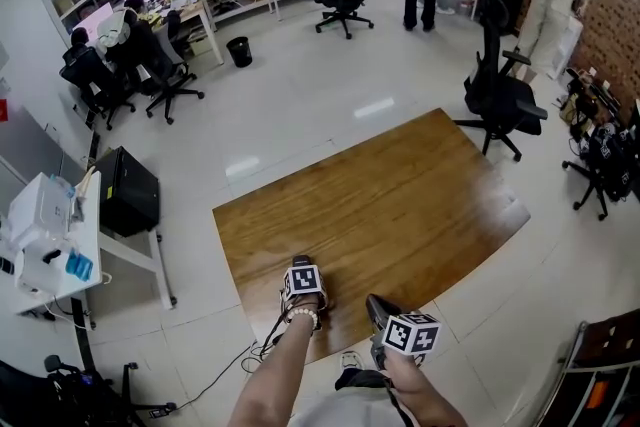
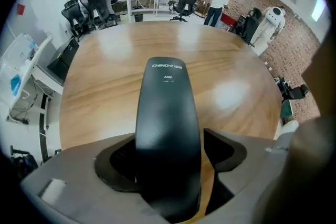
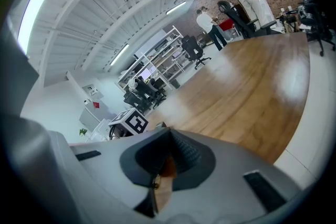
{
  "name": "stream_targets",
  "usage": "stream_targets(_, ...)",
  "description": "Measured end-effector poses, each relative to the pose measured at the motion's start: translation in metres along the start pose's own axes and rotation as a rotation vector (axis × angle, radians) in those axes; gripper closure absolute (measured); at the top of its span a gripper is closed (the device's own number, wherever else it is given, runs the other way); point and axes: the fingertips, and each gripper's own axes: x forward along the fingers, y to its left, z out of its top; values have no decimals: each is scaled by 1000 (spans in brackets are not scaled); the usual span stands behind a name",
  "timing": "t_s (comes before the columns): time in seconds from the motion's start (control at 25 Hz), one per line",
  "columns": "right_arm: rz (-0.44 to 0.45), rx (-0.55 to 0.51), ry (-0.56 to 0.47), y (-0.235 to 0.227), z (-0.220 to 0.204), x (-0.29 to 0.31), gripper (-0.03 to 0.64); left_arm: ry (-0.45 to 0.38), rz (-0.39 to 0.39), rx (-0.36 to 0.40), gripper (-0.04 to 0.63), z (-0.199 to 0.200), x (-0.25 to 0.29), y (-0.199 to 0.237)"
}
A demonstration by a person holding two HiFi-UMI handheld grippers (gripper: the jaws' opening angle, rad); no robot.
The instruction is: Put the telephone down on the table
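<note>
- The table [image 1: 400, 205] is a broad slab of glossy brown wood with a rounded far edge. It fills most of the left gripper view and runs away to the right in the right gripper view. Both my grippers are at its near edge.
- The telephone [image 2: 168, 128] is a black handset, smooth and slightly shiny. It is long and gently curved, narrower at the far end and wider toward me. It stands between the jaws of my left gripper and reaches out over the wood. I cannot tell whether its far end rests on the table.
- My left gripper [image 1: 300, 265] points steeply down at the table's near edge. Its jaws stand wide around the telephone rather than clamped on it. A strip of wood shows between the handset and the right pad [image 2: 226, 149]. The handset lies close against the left pad [image 2: 113, 162], but I cannot tell whether the two touch.
- My right gripper [image 1: 378, 307] is held just beside the left one, tilted less steeply. Its jaws are drawn together with nothing between them, leaving only a thin slit through which the wood shows.
- The marker cube [image 3: 135, 122] of my left gripper shows at the left in the right gripper view.
- Small white print [image 2: 168, 65] sits near the telephone's far end, with a short code just below it.
</note>
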Motion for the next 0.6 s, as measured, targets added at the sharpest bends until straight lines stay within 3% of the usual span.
stream_targets(0.12, 3, -1, -5, -1, 1, -5, 609, -20, -7, -3, 186, 0, -1, -5)
stream_targets(0.16, 2, -1, -7, -1, 1, -7, 609, -37, -7, -6, 145, 2, -3, -5)
stream_targets(0.4, 4, -14, -14, 1, 1, -12, 607, -218, -48, -35, 137, 11, -50, 20)
stream_targets(0.52, 14, -35, -22, 9, 1, -13, 609, -302, -100, -34, 152, 2, -81, 34)
stream_targets(0.6, 20, -55, -25, 16, 1, -14, 609, -367, -140, -28, 241, -7, -103, 40)
